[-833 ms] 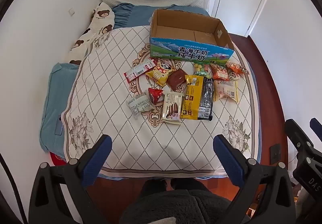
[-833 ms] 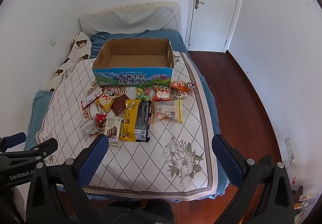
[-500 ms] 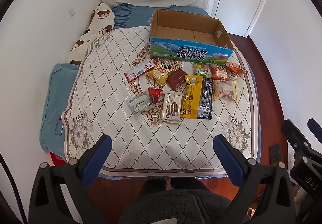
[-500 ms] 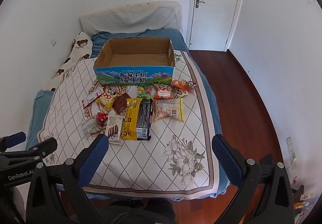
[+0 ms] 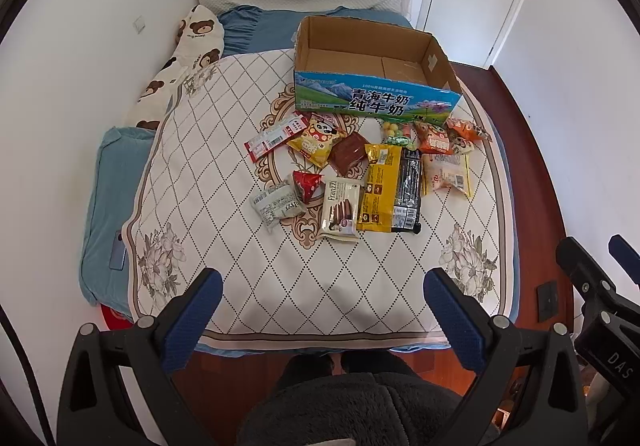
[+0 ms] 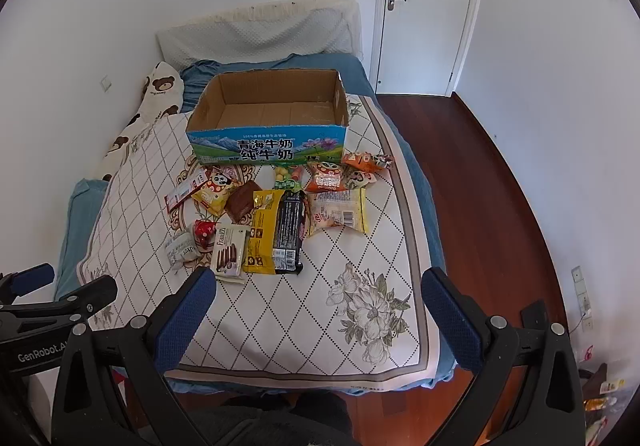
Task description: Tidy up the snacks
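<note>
We see a quilted bed (image 5: 208,181). Open cardboard box (image 5: 372,101) near its head. Snack packets (image 5: 360,169) lie mid-bed, just before the box.

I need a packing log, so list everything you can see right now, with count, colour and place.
cardboard box: one, brown with blue front, empty, far end of quilt.
snack packets: about a dozen, mixed colours, loose on quilt in front of box.
quilt: one, white, diamond pattern, over bed.
bear pillow: one, white and brown, by wall.
door: one, white, shut.
left gripper: open, above quilt's near edge.
right gripper: open, empty.
</note>
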### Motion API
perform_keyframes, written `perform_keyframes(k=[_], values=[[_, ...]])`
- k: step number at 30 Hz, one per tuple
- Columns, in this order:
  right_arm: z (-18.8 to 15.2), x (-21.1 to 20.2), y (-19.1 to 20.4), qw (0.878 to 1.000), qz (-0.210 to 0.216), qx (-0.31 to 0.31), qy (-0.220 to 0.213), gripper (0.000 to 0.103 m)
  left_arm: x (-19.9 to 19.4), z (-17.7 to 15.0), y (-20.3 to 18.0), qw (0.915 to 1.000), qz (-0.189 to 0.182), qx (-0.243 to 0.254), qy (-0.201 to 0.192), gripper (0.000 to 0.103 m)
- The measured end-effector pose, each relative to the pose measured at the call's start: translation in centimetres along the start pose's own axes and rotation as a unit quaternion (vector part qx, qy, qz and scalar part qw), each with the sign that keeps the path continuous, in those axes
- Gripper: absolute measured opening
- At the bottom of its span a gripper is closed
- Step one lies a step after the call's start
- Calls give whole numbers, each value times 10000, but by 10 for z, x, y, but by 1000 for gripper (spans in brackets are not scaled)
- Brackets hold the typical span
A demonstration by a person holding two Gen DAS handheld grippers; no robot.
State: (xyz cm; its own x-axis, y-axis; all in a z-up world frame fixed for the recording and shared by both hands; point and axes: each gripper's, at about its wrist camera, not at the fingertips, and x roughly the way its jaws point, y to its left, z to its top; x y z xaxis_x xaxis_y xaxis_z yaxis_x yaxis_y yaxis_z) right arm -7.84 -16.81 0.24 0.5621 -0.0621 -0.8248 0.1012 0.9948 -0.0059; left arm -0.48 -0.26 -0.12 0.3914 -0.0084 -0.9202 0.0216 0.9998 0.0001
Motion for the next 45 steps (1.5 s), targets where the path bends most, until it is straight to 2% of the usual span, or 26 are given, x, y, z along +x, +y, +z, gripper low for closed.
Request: perform_keyframes(k=[45], values=[[-4,5,-3,9998,115,112,82,103,0,4,-4,10000,12,62,-34,103]])
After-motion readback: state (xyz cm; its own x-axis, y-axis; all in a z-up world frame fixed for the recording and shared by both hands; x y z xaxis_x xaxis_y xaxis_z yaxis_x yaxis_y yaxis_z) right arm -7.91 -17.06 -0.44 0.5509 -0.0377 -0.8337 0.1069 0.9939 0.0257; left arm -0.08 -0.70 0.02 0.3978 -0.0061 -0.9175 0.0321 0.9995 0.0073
